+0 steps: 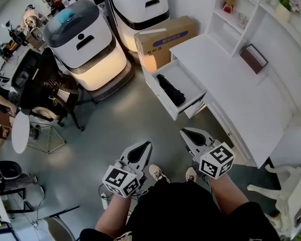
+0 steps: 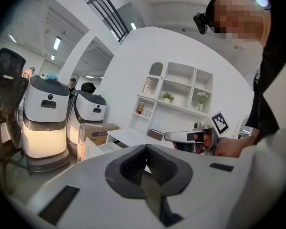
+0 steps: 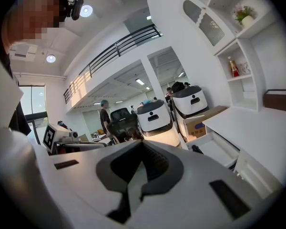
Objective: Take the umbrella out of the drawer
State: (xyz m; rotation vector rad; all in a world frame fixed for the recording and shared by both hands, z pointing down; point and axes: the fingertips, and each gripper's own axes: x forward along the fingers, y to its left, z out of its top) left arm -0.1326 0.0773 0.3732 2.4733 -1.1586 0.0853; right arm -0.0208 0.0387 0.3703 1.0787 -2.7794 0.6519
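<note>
A black folded umbrella (image 1: 171, 90) lies in the open white drawer (image 1: 189, 83) of the white desk (image 1: 231, 89); in the right gripper view the umbrella (image 3: 196, 149) shows as a small dark shape inside that drawer (image 3: 218, 151). My left gripper (image 1: 146, 144) and right gripper (image 1: 184, 131) are held side by side over the floor, short of the drawer and apart from it. Both have their jaws together with nothing between them, as the left gripper (image 2: 145, 148) and the right gripper (image 3: 142, 144) show in their own views.
Two white service robots (image 1: 85, 44) (image 1: 140, 4) and a cardboard box (image 1: 165, 38) stand left of the desk. A black office chair (image 1: 42, 87) is at the far left. A white shelf (image 1: 241, 14) and a brown box (image 1: 254, 58) are on the desk. A white chair (image 1: 286, 185) stands at the right.
</note>
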